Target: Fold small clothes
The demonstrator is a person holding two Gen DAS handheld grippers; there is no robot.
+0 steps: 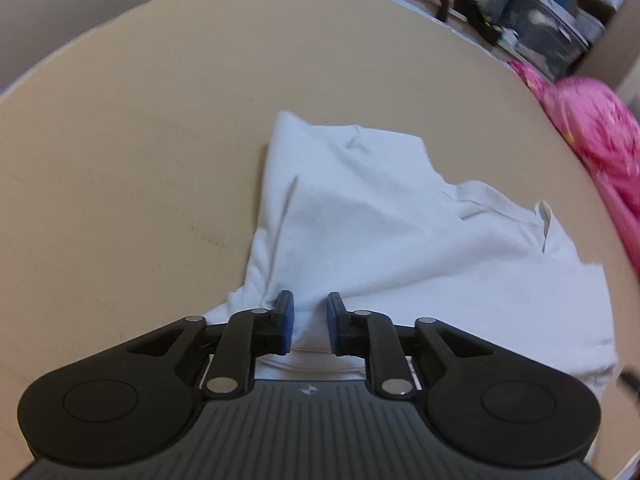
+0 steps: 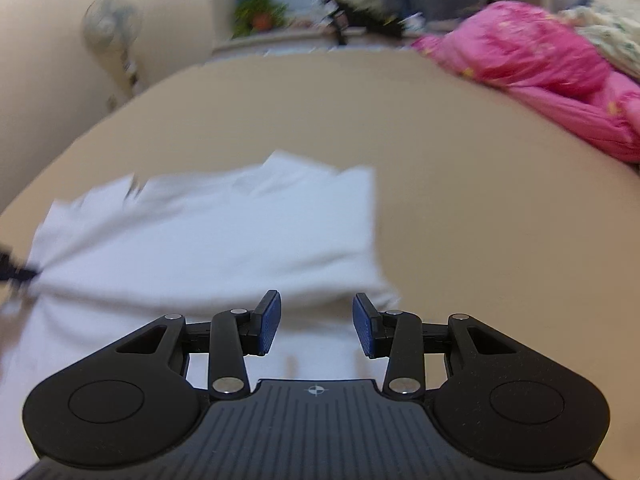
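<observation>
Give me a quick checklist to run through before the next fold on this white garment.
1. Left gripper has cloth between its jaws: ok, though whether they pinch it: cannot tell.
2. Right gripper open and over the white garment: ok.
3. Garment lying flat: not ok, one layer is folded over and creased.
4. Bare table beside the garment: ok.
5. Pink bedding apart from the garment: ok.
6. Right wrist view sharp enough to judge edges: not ok, blurred.

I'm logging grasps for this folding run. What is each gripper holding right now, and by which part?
The left gripper has the white garment gathered between its pads at the near edge, though a firm pinch can't be confirmed. The right gripper is open, holding nothing.
</observation>
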